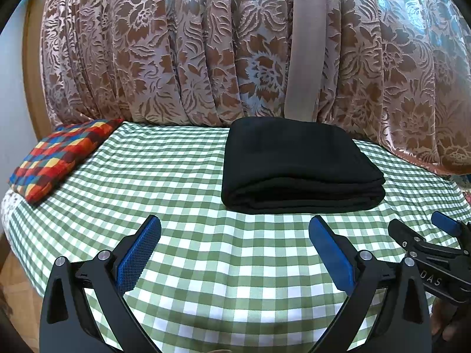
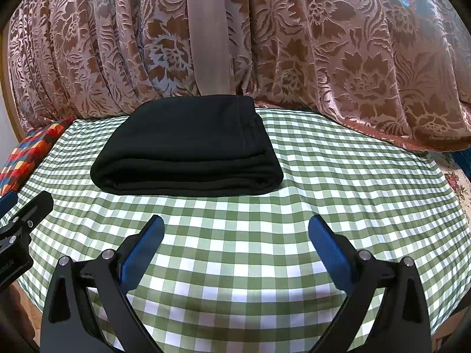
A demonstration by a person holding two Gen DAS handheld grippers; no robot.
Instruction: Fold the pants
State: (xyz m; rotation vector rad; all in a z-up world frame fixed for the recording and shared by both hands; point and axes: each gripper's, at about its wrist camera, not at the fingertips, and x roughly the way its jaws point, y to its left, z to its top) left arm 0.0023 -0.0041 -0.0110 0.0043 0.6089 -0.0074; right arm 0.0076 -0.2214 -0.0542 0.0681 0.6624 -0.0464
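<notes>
Looking at it now, the black pants (image 1: 300, 164) sit folded into a neat layered rectangle on the green checked surface (image 1: 206, 250), back near the floral curtain (image 1: 176, 44). My left tool (image 1: 235, 235) and right tool (image 2: 237, 235) both hang released, fingers spread, well short of the bundle, holding nothing. Pretty much done I'd say, maybe a final tidy of the edges.

The left gripper (image 1: 235, 226) has two black angular arms with long cut-out slots, silver round screw heads at the joints, and blue finger pads (image 1: 138, 257) with a fine dotted grip. The right gripper (image 2: 236, 225) matches: black frame, silver screws, blue pads (image 2: 329, 253).
</notes>
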